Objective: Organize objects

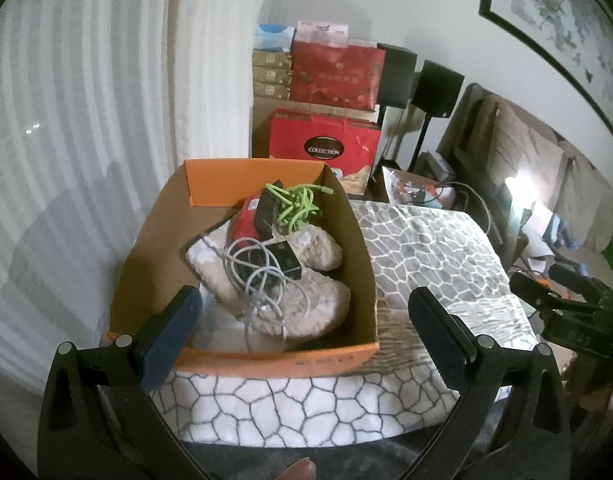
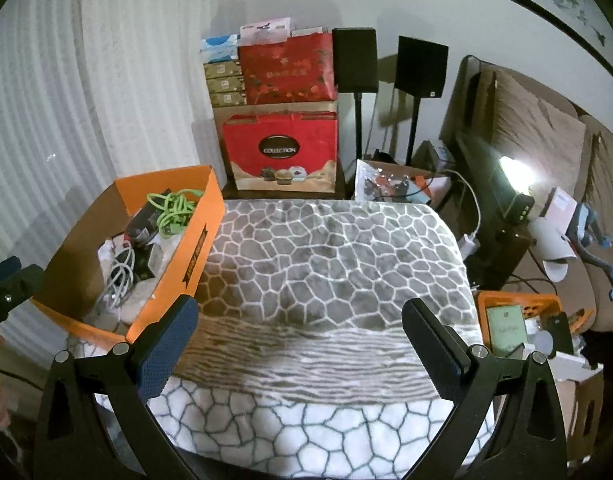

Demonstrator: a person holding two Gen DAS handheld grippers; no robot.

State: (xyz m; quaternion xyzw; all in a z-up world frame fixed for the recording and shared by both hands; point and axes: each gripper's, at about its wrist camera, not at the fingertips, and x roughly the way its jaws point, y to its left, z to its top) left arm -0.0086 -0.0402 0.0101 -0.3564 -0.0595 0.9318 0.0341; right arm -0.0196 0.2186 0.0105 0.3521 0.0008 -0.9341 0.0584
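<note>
An orange cardboard box (image 1: pixel 284 356) sits on a grey-and-white patterned blanket (image 1: pixel 426 248). Inside lie beige fuzzy slippers (image 1: pixel 306 308), a grey cable (image 1: pixel 262 276), a green cable (image 1: pixel 298 206), a red pouch (image 1: pixel 248 216) and black adapters (image 1: pixel 286 258). My left gripper (image 1: pixel 302 312) is open and empty, just in front of the box. My right gripper (image 2: pixel 298 320) is open and empty over the bare blanket (image 2: pixel 326 248), to the right of the box (image 2: pixel 198 240). The green cable (image 2: pixel 172 208) and grey cable (image 2: pixel 120 276) show in the right wrist view too.
Red gift bags (image 2: pixel 280 152) and stacked boxes (image 2: pixel 224 84) stand behind the blanket. Two black speakers (image 2: pixel 354 60) on stands are beside them. An orange basket (image 2: pixel 518 320) of items sits at the right. A sofa (image 2: pixel 546 132) and curtains (image 2: pixel 66 100) flank the area.
</note>
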